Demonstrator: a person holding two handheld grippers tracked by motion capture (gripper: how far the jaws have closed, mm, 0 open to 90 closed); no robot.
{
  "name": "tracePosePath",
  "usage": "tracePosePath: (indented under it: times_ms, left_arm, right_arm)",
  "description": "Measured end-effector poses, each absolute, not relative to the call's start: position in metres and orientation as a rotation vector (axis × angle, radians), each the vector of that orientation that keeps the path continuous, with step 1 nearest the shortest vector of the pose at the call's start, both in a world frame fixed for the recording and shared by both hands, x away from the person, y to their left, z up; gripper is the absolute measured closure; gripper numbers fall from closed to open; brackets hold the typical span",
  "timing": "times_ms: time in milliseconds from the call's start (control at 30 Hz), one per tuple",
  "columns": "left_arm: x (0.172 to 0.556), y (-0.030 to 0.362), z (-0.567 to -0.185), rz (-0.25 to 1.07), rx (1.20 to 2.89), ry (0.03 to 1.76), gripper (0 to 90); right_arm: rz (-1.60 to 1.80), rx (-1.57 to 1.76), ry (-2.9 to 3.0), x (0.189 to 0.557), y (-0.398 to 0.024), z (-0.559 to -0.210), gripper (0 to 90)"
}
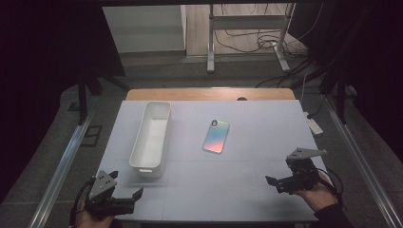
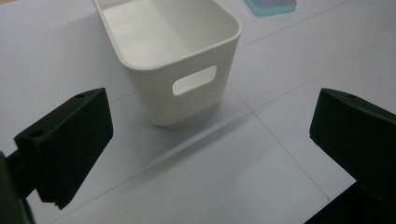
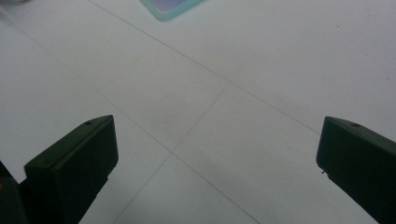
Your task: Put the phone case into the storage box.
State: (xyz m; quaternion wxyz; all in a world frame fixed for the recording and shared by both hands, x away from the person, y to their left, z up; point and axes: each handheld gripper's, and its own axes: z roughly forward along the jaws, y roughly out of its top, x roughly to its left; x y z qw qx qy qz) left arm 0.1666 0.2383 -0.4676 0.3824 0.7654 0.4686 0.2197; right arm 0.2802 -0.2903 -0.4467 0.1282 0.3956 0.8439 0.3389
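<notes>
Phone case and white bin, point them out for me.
phone case [image 1: 216, 136], high view, middle of its iridescent back.
white bin [image 2: 194, 82], left gripper view, the handle slot in its near end wall.

The top edge cuts off the phone [image 3: 170, 8] and bin [image 2: 168, 56].

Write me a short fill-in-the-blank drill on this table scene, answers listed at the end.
1. The white bin on the table has ____ inside it.
2. The phone lies flat to the ____ of the bin in the high view.
3. The jaws of the left gripper and the right gripper stand ____.

Missing words: nothing; right; open
</notes>
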Motion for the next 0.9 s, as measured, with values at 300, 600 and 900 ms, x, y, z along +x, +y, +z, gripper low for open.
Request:
tracePosePath:
  times_ms: [300, 600, 900]
  left_arm:
    - [0.167, 0.239, -0.468, 0.558, 1.951, 1.194, 0.3]
    - [0.167, 0.239, -0.468, 0.557, 1.951, 1.194, 0.3]
    - [0.167, 0.239, -0.468, 0.555, 1.95, 1.193, 0.3]
  right_arm:
    - [0.983, 1.118, 2.488, 0.294, -0.271, -0.445, 0.0]
    - [0.973, 1.077, 2.51, 0.306, -0.258, -0.446, 0.0]
    - [0.963, 1.048, 2.534, 0.32, -0.243, -0.446, 0.0]
